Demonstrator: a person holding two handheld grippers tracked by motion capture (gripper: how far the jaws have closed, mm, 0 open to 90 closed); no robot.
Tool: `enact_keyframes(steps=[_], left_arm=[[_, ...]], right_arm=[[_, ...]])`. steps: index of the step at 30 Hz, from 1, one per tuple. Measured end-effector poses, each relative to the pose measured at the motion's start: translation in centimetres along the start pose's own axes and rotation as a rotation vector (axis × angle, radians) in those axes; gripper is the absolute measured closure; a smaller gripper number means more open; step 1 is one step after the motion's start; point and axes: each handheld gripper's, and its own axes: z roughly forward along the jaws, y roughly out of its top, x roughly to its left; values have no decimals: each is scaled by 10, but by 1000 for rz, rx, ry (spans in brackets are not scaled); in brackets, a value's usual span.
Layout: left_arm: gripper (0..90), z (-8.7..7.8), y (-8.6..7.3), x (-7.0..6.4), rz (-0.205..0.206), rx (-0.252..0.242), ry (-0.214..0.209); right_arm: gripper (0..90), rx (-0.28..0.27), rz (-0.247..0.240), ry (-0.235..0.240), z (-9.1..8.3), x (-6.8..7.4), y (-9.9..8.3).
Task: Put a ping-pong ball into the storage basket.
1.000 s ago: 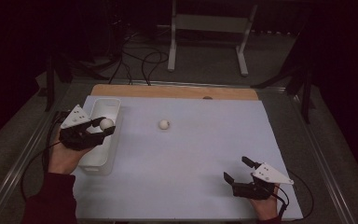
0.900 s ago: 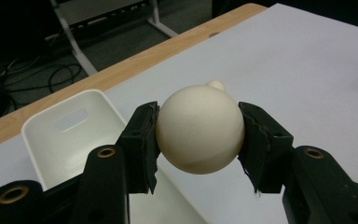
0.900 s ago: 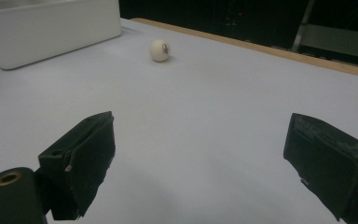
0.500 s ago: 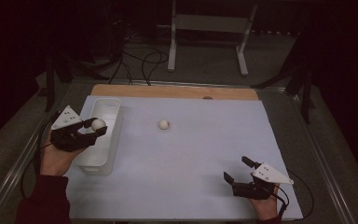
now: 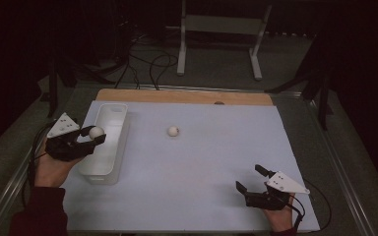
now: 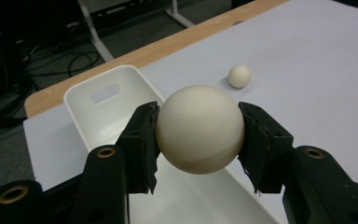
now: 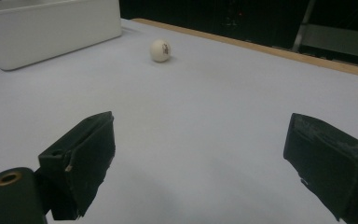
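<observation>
White ball (image 6: 199, 129) sits clamped in our left claw (image 5: 89, 137), pinched from both sides and held just above the long white bin (image 5: 107, 147) at the left of the worktop (image 5: 202, 172). Over on the near right, our right claw (image 5: 251, 179) hangs low over the pale sheet with its jaws spread wide and nothing between them. Out in the middle lies a second ball (image 5: 173, 131), alone on the sheet, well apart from both claws and just to the right of the bin.
</observation>
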Motion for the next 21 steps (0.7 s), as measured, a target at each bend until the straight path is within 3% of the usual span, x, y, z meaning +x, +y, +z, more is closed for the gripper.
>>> enact_keyframes(steps=[13,17,19,21], left_arm=[[510,1,-9,4,-5,35,14],[467,3,-11,3,-9,42,42],[241,5,-11,3,-31,35,45],[63,7,-10,3,-47,57,65]], right_arm=[[86,0,-1,1,0,0,0],[86,1,-3,2,0,0,0],[87,0,-3,2,0,0,0],[86,1,-3,2,1,0,0]])
